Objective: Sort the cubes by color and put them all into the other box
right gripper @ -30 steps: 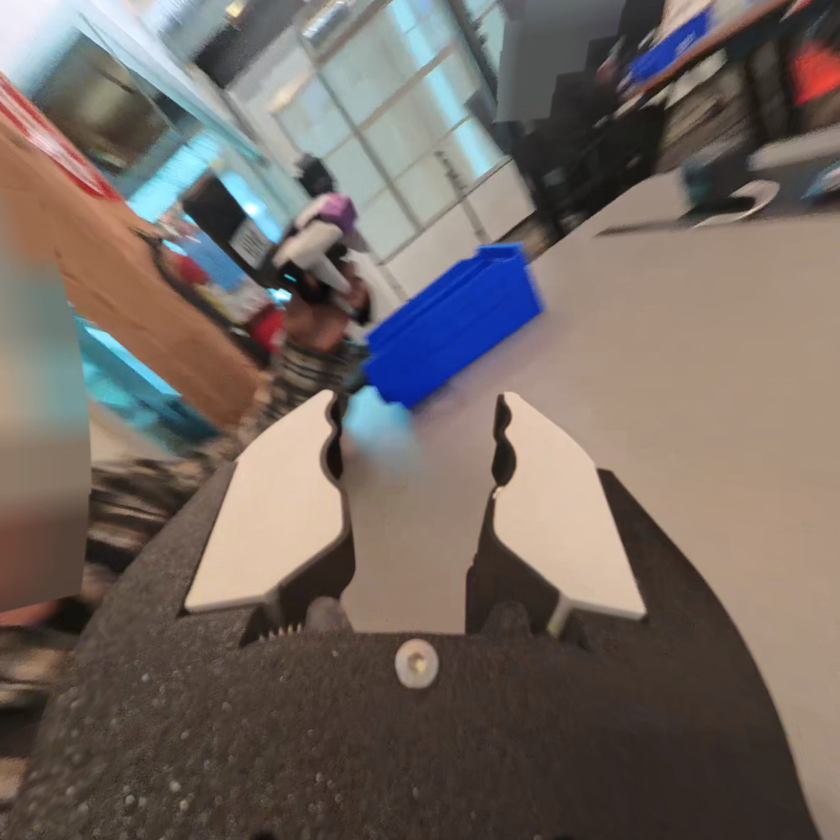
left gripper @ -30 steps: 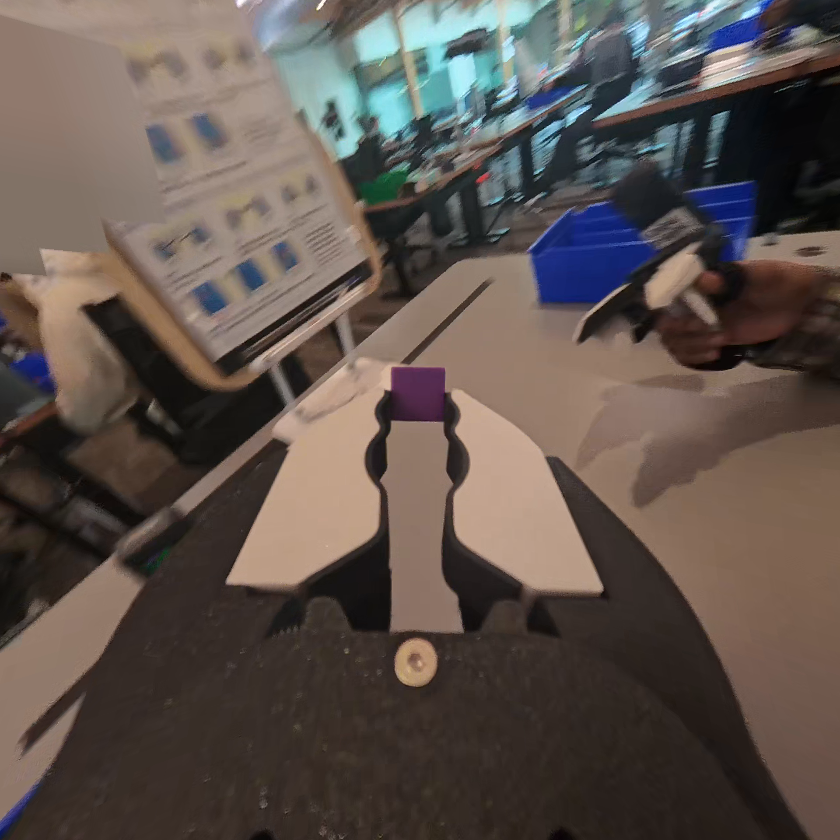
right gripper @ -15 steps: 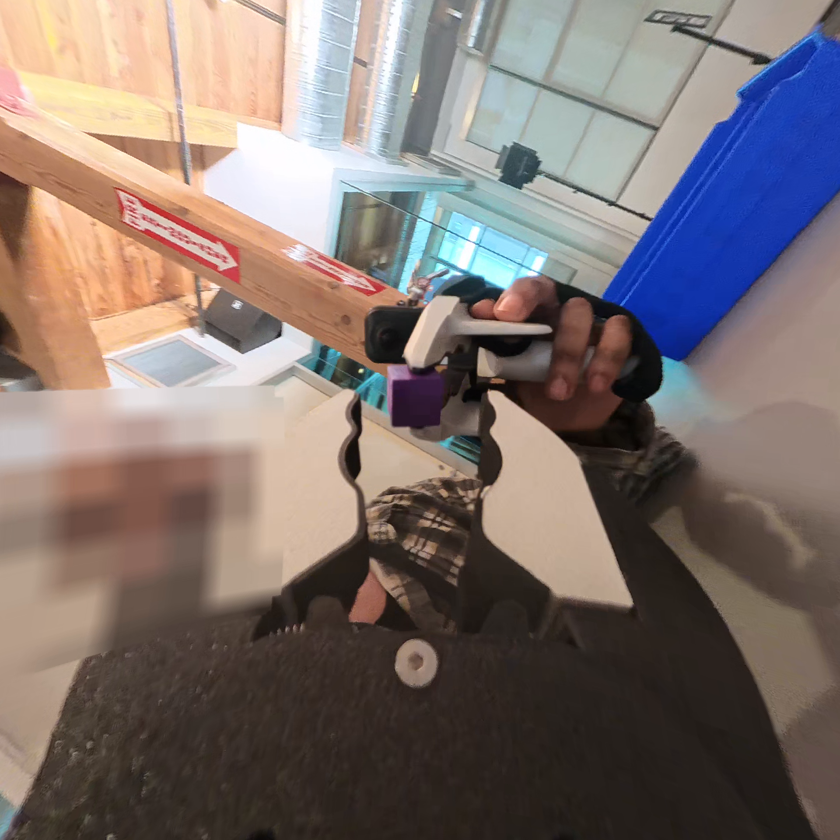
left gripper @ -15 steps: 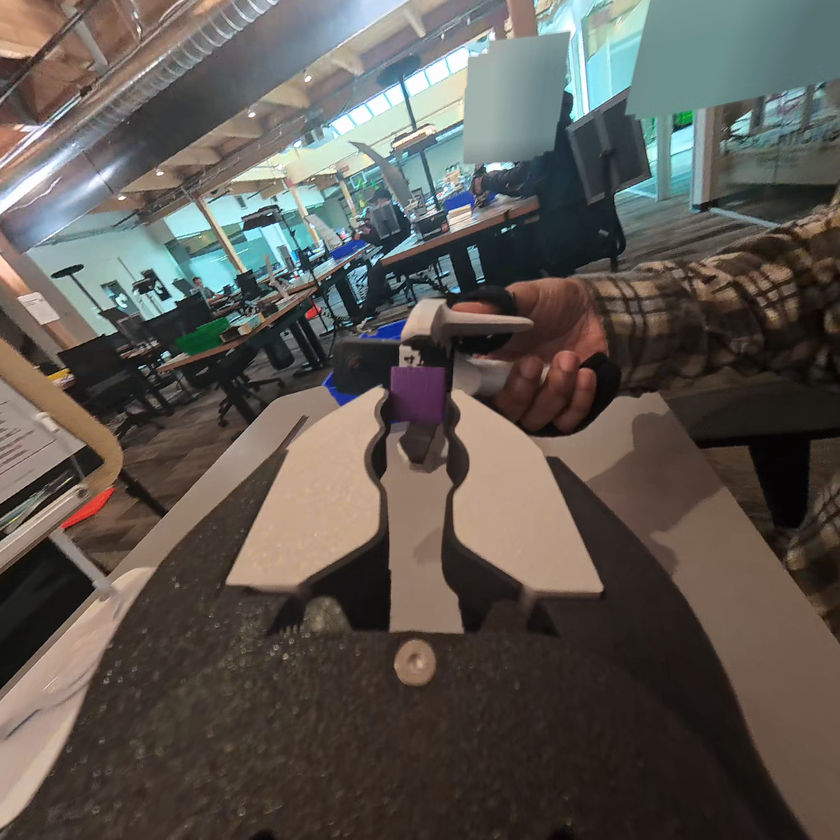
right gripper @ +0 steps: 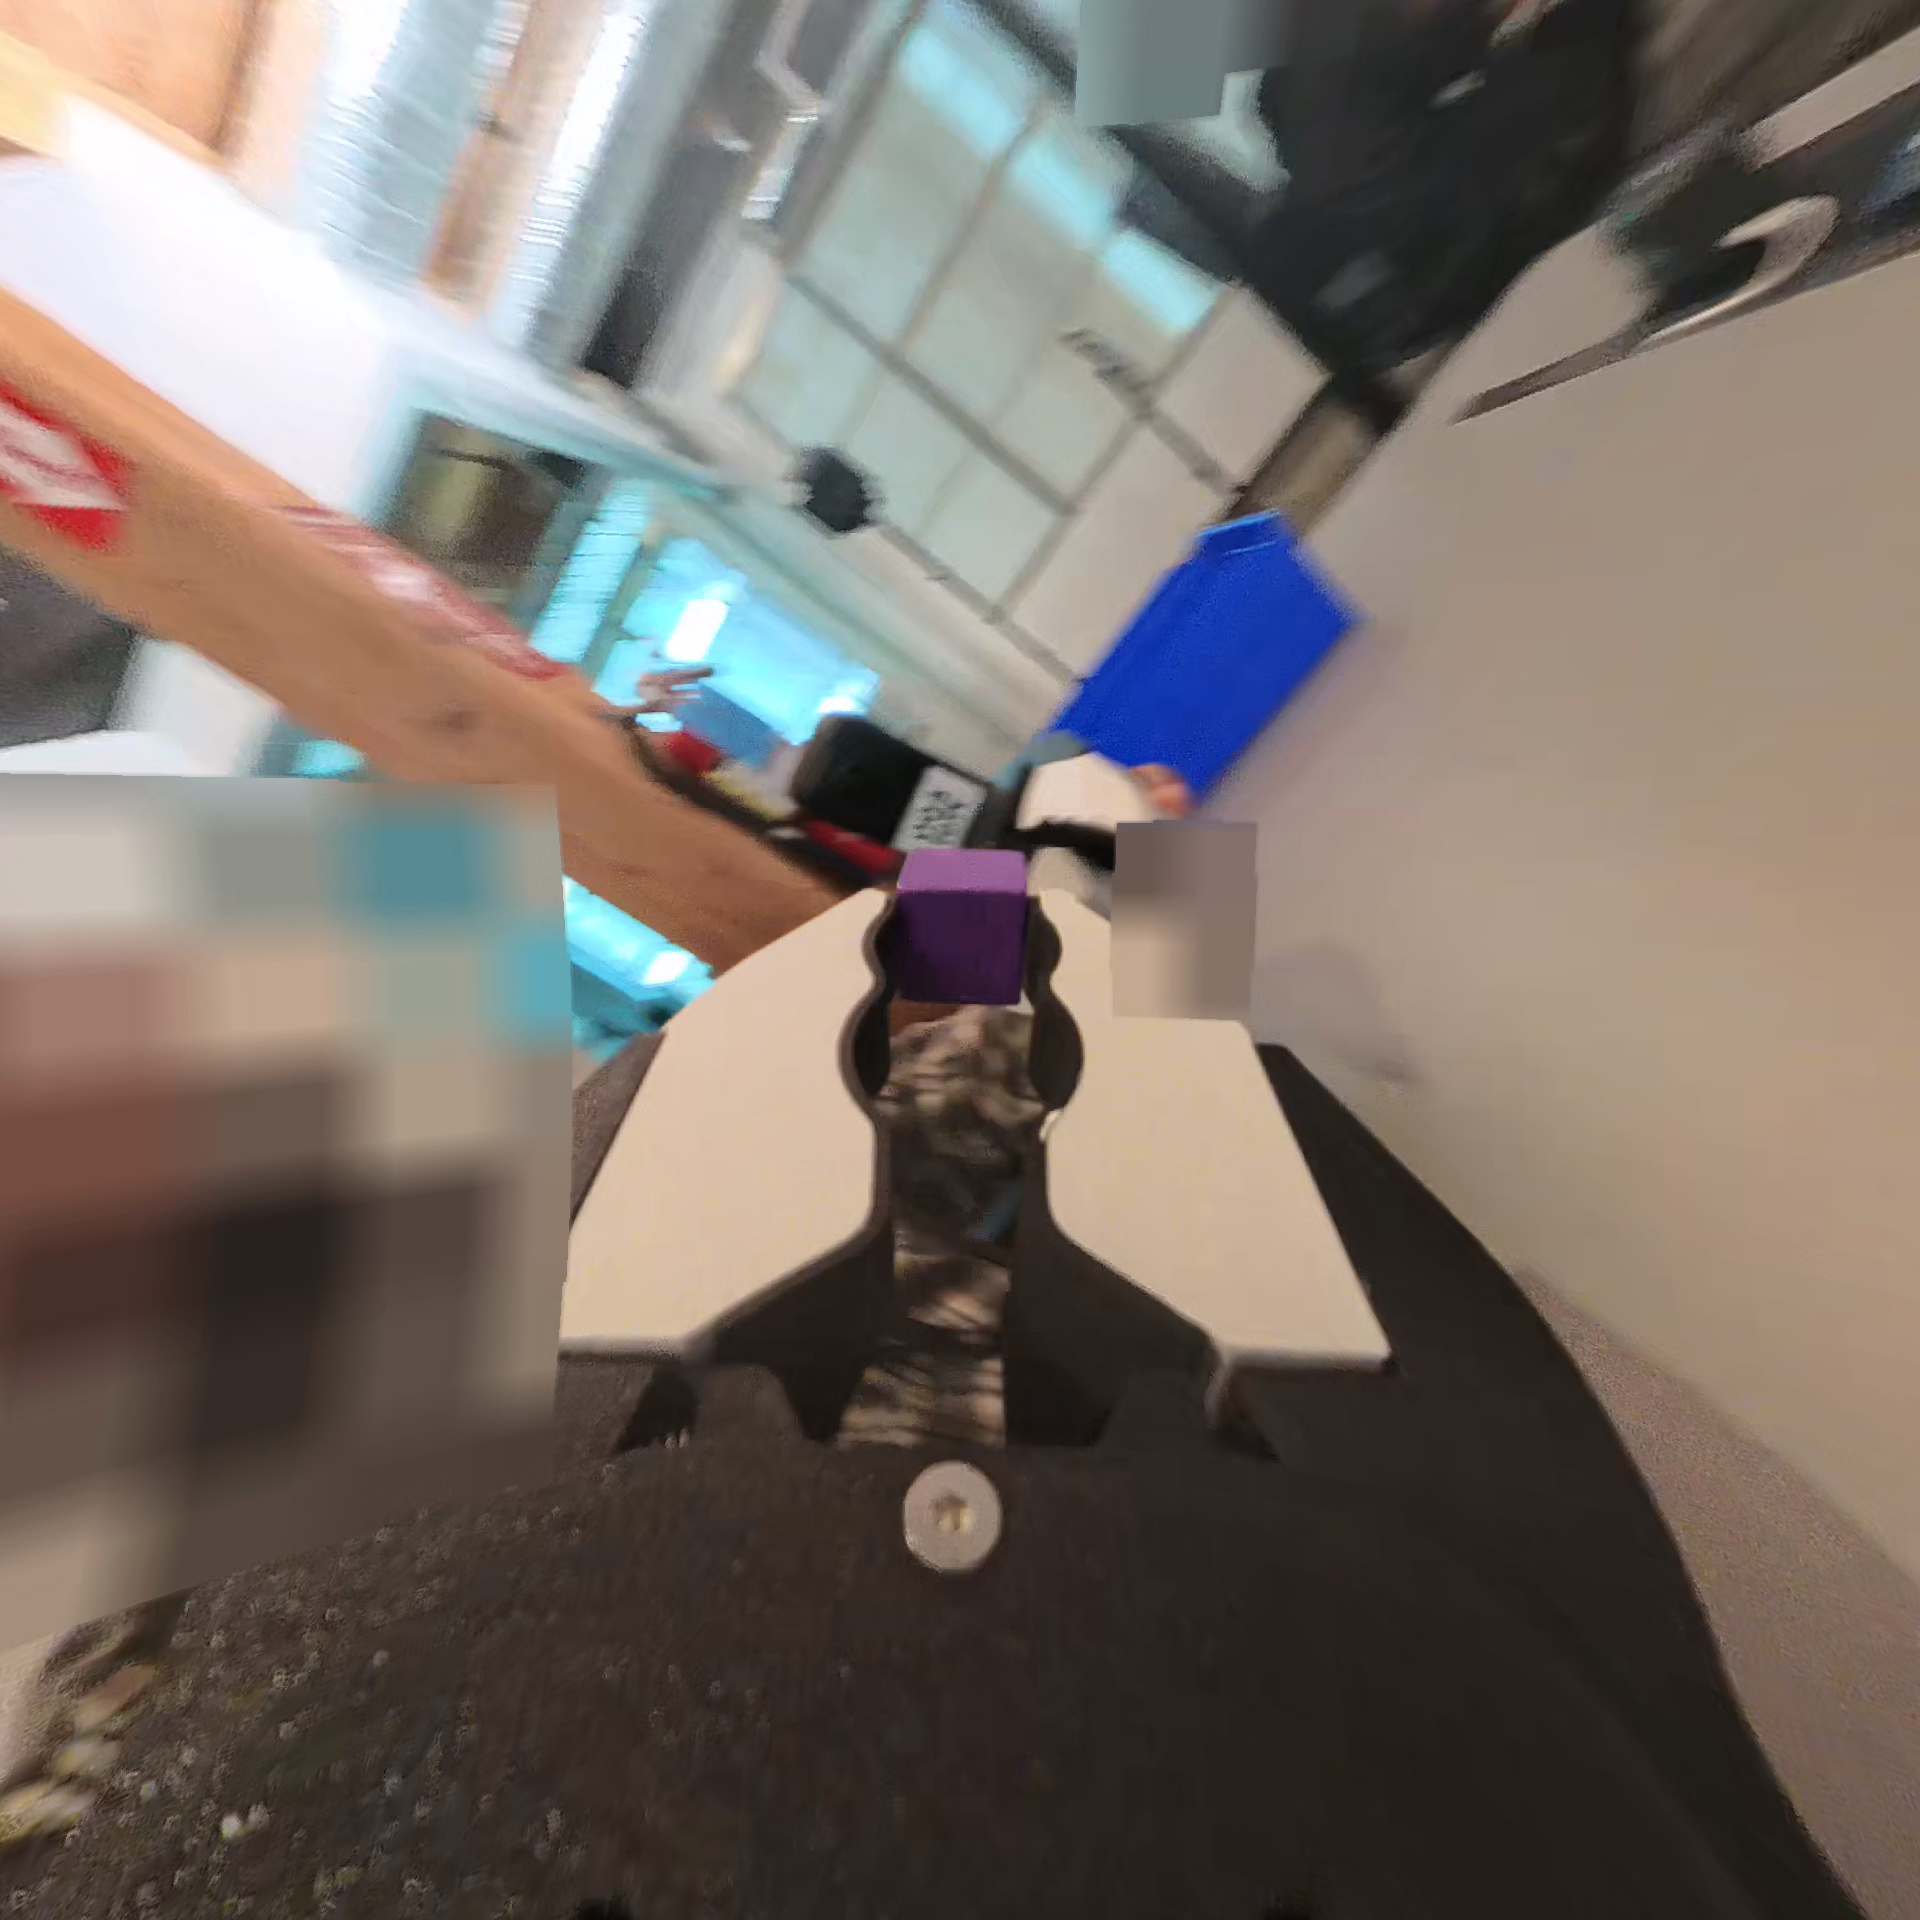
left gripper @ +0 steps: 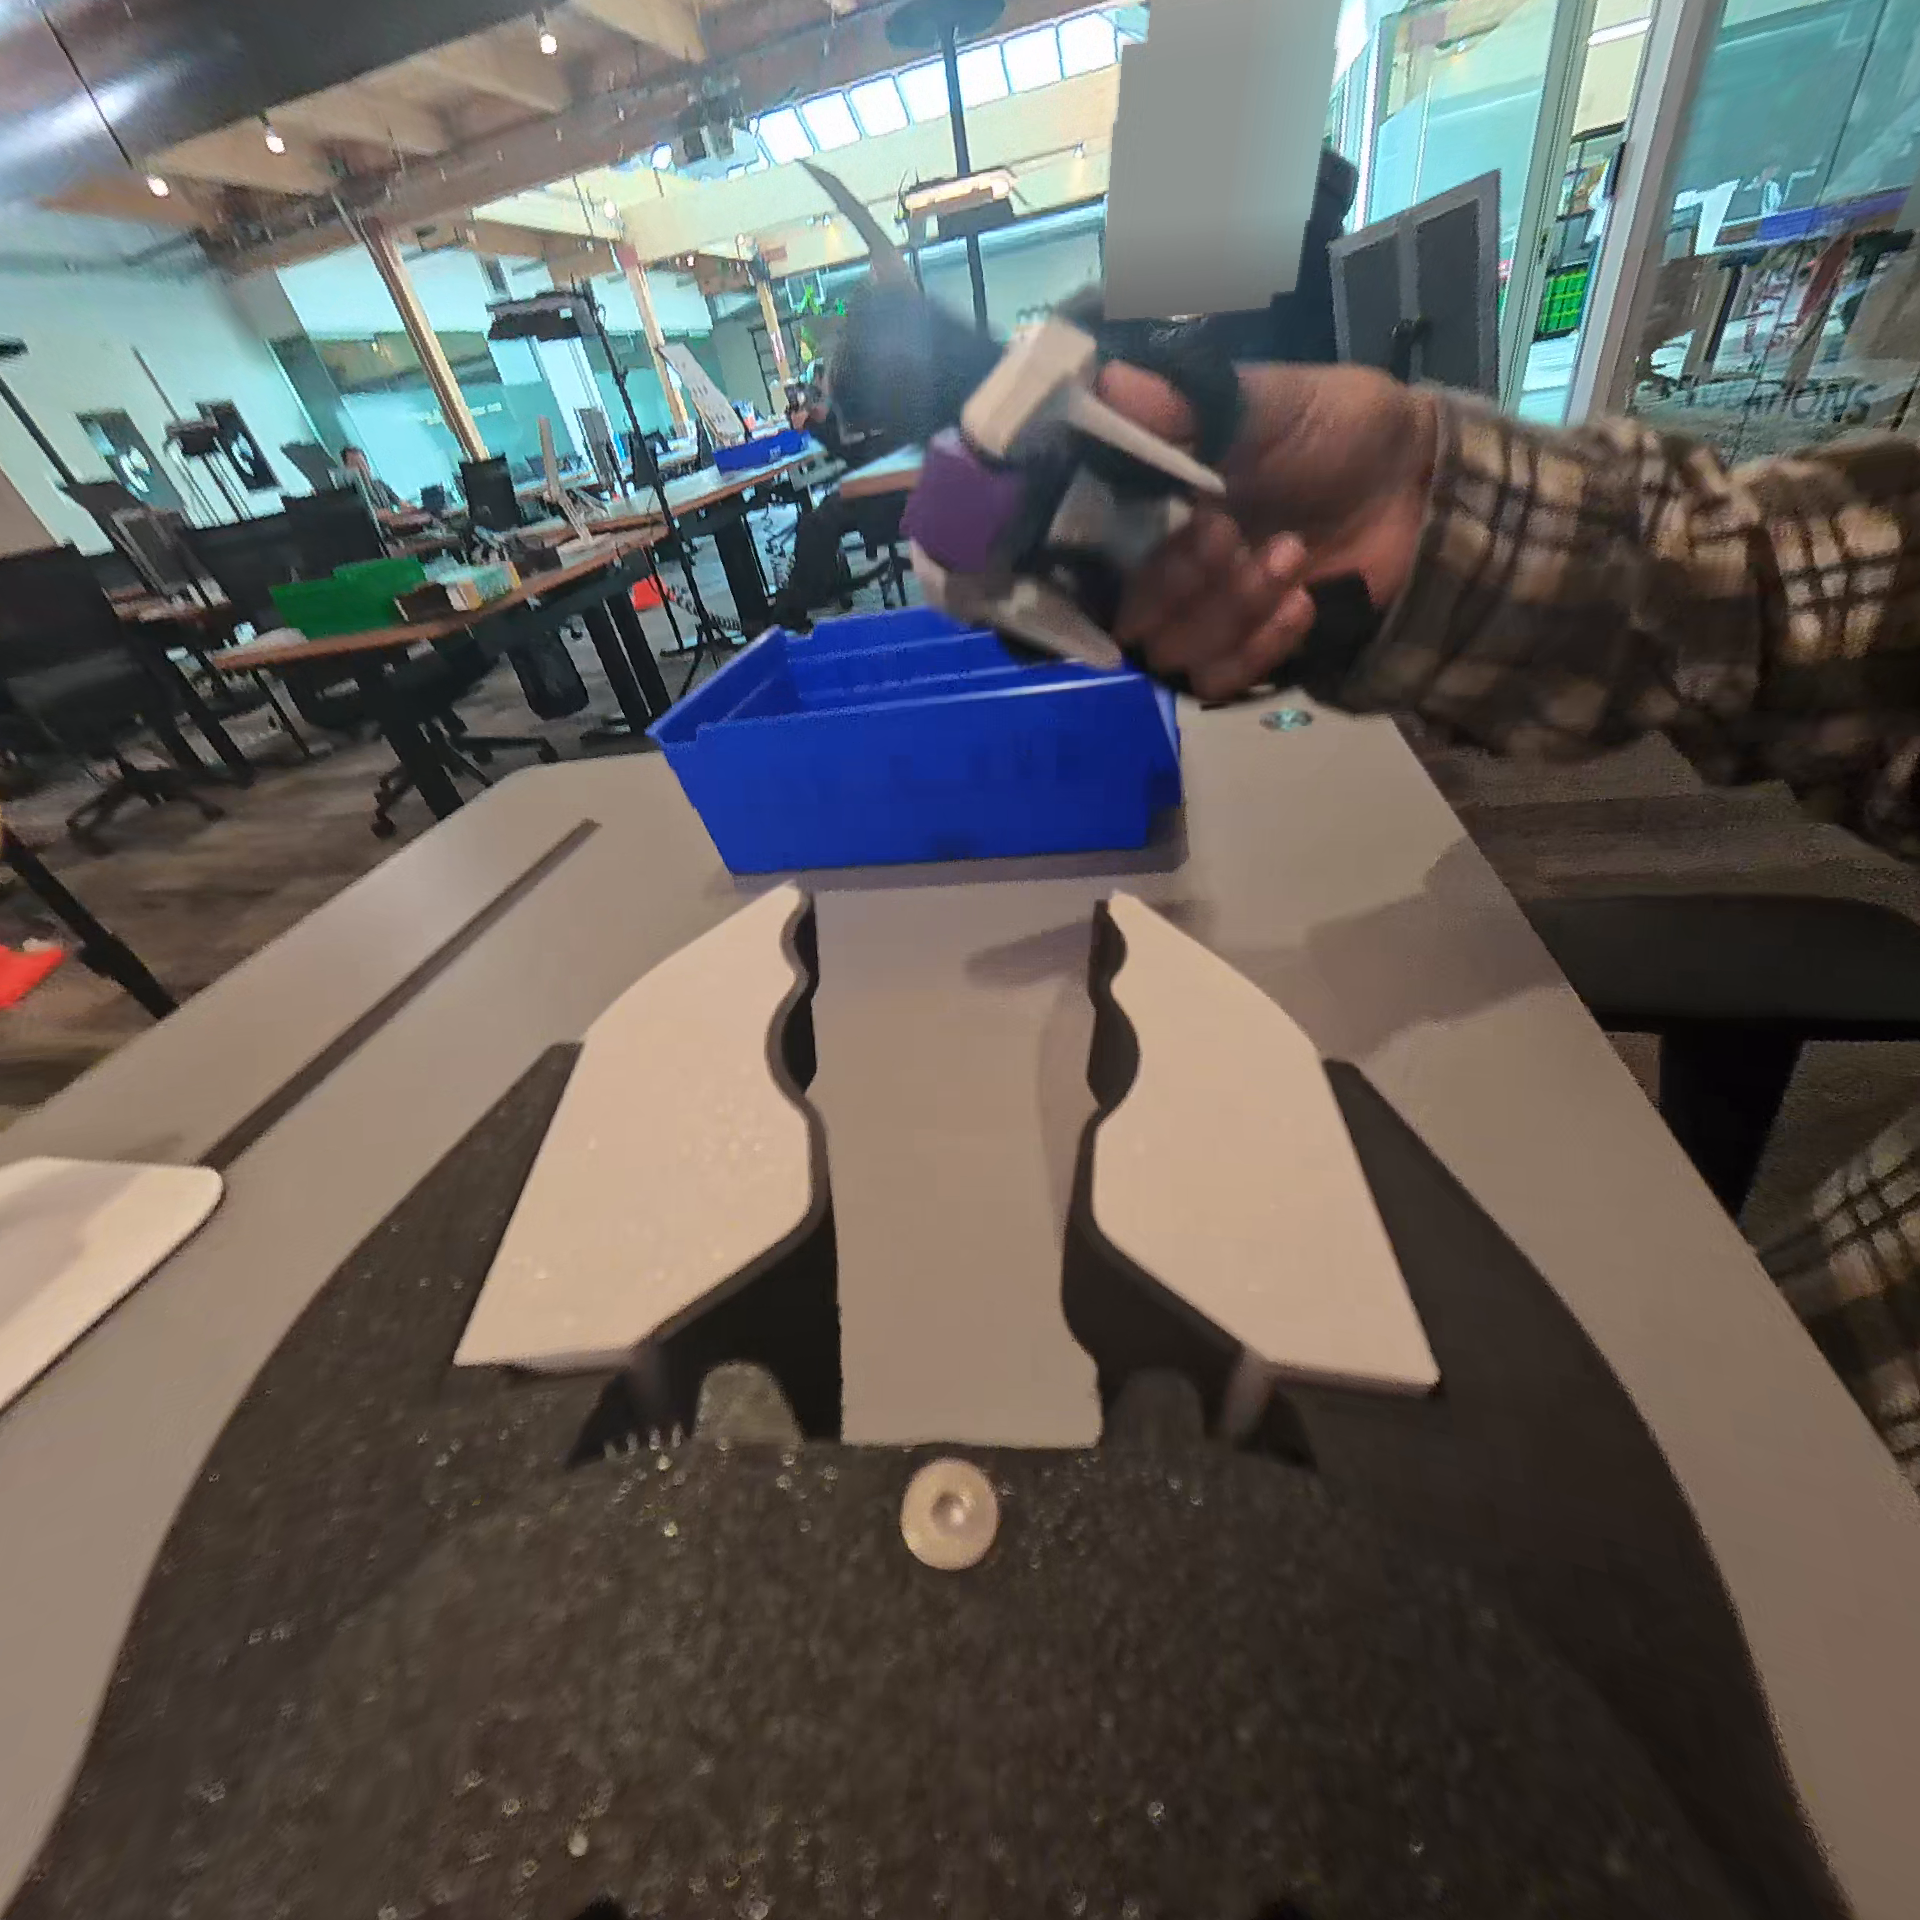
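My right gripper (right gripper: 961, 925) is shut on a purple cube (right gripper: 961, 940), held at its fingertips in the air. In the left wrist view the same gripper (left gripper: 977, 520) shows with the purple cube (left gripper: 961, 509), held by a hand above the blue box (left gripper: 925, 769). My left gripper (left gripper: 951, 935) is open and empty, low over the grey table (left gripper: 1351, 935), pointing at the near wall of the blue box. In the right wrist view the blue box (right gripper: 1205, 665) is blurred, beyond the cube.
A white flat object (left gripper: 83, 1236) lies at the table's left edge. A dark groove (left gripper: 416, 977) runs along the table on the left. A plaid sleeve (left gripper: 1621, 582) reaches in from the right. Office desks and chairs stand beyond the table.
The purple cube has passed from my left gripper to my right gripper. My left gripper has opened and dropped toward the table; my right gripper has shut and swung over the blue box.
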A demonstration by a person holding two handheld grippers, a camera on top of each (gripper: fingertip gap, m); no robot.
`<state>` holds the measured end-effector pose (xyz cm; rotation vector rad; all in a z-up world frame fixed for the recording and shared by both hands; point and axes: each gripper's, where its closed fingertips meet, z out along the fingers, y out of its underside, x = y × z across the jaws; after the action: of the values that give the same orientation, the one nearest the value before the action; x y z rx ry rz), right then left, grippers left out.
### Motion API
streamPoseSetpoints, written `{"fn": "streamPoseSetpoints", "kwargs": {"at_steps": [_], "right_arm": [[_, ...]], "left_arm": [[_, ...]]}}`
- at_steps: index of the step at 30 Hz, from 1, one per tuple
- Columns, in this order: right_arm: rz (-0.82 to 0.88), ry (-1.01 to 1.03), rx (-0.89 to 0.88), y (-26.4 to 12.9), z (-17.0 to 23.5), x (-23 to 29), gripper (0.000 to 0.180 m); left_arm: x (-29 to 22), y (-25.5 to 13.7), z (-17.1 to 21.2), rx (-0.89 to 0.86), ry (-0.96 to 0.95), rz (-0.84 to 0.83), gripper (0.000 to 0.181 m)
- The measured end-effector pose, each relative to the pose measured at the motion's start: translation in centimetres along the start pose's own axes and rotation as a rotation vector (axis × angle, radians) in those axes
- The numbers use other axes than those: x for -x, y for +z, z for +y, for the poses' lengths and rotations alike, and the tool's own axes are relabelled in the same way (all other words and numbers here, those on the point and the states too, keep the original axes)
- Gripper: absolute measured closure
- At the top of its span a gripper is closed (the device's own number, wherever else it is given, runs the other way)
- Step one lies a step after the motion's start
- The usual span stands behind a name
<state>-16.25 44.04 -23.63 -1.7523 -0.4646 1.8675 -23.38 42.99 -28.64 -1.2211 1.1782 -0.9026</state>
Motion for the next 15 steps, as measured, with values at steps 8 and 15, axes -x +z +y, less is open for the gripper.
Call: {"fn": "streamPoseSetpoints", "kwargs": {"at_steps": [8, 15], "right_arm": [[0.962, -0.264, -0.069, -23.8, -6.7, -5.4, 0.157], [1.270, -0.140, 0.199, -32.2, -2.7, -6.6, 0.157]], "left_arm": [[-1.0, 1.1, 3.3, 0.106, 0.039, 0.014, 0.137], [-1.1, 1.2, 4.0, 0.118, 0.024, 0.028, 0.142]]}}
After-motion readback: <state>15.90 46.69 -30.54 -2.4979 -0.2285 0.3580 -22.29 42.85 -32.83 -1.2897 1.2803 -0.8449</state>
